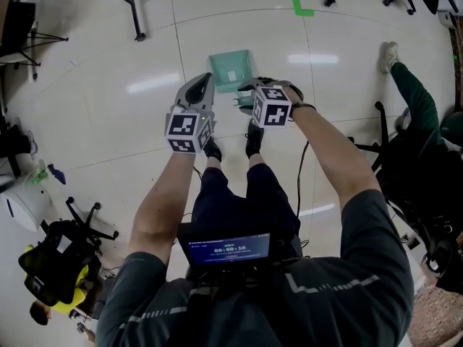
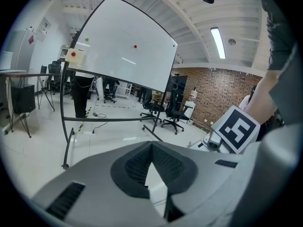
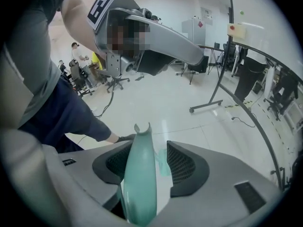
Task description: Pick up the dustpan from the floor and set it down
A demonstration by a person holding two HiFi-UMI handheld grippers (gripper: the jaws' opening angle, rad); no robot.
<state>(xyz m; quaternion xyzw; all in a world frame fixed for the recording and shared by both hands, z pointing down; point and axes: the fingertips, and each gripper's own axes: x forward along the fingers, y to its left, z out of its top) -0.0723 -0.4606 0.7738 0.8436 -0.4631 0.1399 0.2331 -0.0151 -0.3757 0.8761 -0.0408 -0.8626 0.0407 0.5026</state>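
Lying on the floor (image 1: 108,85) just ahead of the right hand-held gripper (image 1: 244,98): one teal dustpan (image 1: 231,69), pan apparently flat, mouth turned away from that hand-held gripper. Its long axis runs from the pan back and up along the handle (image 3: 138,174) toward the person. Handle: stands between the right jaws, which are spread wide. A clear gap shows at one pad; the other is just beside or touching the handle, cannot tell which; no squeeze on it. Judged: the dustpan rests on its own, and the coming move, closing to lift or backing off, must keep to the handle's line so the pan does not tip. Left hand-held gripper (image 1: 202,85): just beside the right one, jaws together at the tips, nothing between them, the farther of the two from the handle. Also present: the person's shoes (image 1: 212,150) behind both; green tape (image 1: 302,7) well beyond the pan; a seated person (image 1: 416,100) well off to the right. Nothing stands in the way.
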